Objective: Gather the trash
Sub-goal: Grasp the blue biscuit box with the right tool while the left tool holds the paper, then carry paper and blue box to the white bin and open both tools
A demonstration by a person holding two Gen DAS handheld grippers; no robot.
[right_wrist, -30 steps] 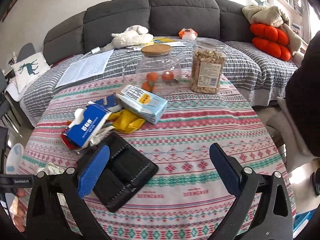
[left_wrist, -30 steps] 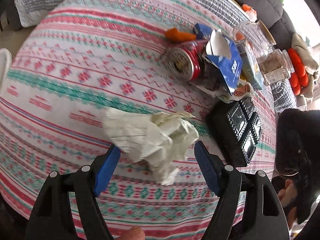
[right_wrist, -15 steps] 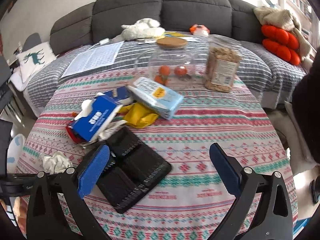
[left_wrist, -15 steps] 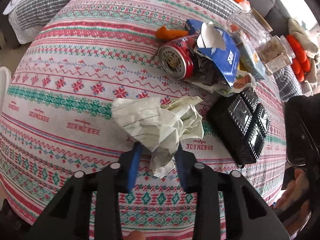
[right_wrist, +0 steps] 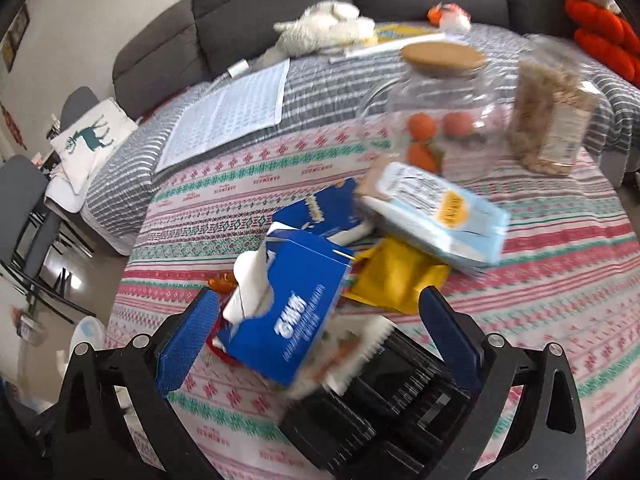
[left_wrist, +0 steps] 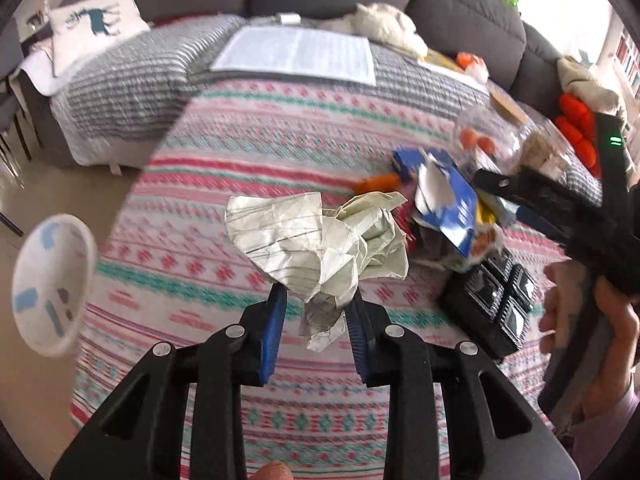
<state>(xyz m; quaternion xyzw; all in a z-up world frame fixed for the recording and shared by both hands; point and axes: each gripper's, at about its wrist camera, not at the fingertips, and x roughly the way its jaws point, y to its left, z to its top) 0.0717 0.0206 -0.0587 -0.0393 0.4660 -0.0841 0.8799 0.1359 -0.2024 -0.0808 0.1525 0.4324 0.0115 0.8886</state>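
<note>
A crumpled wad of off-white paper [left_wrist: 320, 240] sat pinched at its lower tail between the blue pads of the left gripper [left_wrist: 316, 320], whose jaws had just been closing on it, and it hung clear above the round table's pink, green and white patterned cloth [left_wrist: 208, 240]. That left half of the cloth lay bare out to its curved edge, beyond which a white round bin [left_wrist: 52, 284] stood on the floor. The rest of the litter crowded the middle of the table: a torn blue cardboard tissue box [right_wrist: 292, 320] with white tissue spilling from its slot, a yellow crinkled wrapper [right_wrist: 396, 280] touching it, a pale blue soft pack [right_wrist: 444, 220] lying over the wrapper, and a black ribbed plastic tray [right_wrist: 384, 400] at the near edge. The right gripper [right_wrist: 320, 340] stood wide, its blue pads to either side of the tissue box and apart from it, with nothing held. Behind the pile stood a clear glass jar with a cork lid [right_wrist: 440, 112] holding orange fruit, and beside it a clear jar of pale cereal [right_wrist: 552, 112]. Open cloth stretched to the right of the tray. A grey striped sofa cover [right_wrist: 328, 88] met the table's far edge, carrying a printed white sheet [right_wrist: 232, 112].
</note>
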